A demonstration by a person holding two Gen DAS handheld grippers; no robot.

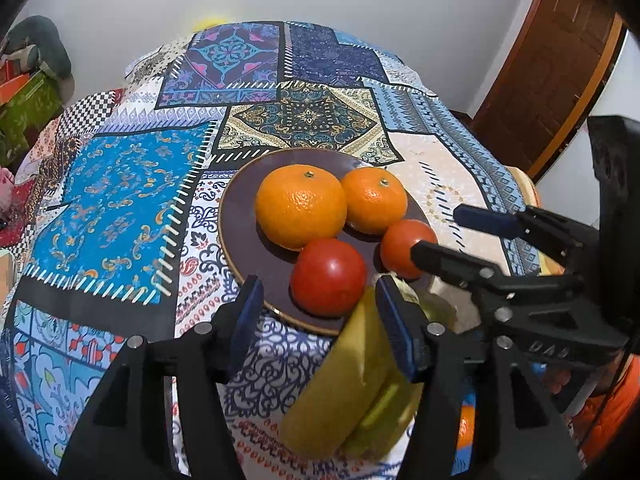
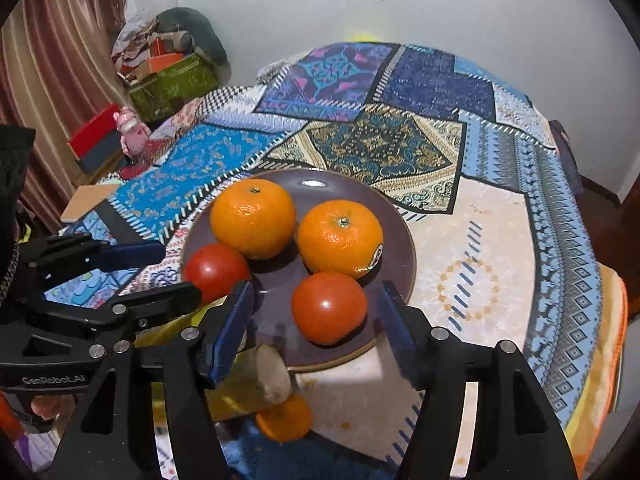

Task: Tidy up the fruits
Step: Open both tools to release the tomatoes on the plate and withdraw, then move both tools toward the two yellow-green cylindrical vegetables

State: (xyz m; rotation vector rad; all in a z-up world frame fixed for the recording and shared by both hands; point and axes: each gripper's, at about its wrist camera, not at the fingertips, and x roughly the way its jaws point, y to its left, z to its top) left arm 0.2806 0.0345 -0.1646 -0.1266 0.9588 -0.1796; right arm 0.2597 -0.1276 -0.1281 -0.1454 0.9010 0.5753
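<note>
We look down on a dark purple plate (image 2: 404,248) set on a patchwork tablecloth (image 2: 492,240), and the fruit sits gathered on it: two oranges at the back, the larger orange (image 1: 301,205) touching the smaller orange (image 1: 374,200), which carries a small sticker on its side in the right wrist view, and two tomatoes in front, the left tomato (image 1: 328,277) and the right tomato (image 1: 404,246), near the plate's front rim. Our left gripper (image 1: 316,312) hangs over the near rim with its fingers spread, the left tomato showing between them but no pad pressing on it. Our right gripper (image 2: 316,316) does the same on its side, fingers apart around the right tomato with a gap at each pad. Crowding the near edge, a bunch of yellow-green bananas (image 1: 352,392) lies just off the plate between the two grippers, its cut stem (image 2: 272,376) poking up beside the right gripper's left finger, and a third orange (image 2: 285,420) peeks out beneath that stem. Each gripper's black frame reaches into the other's view from the side. Off the table we see a striped curtain (image 2: 60,72), a green box (image 2: 172,84), a pink figurine (image 2: 134,130) and a wooden door (image 1: 556,72).
</note>
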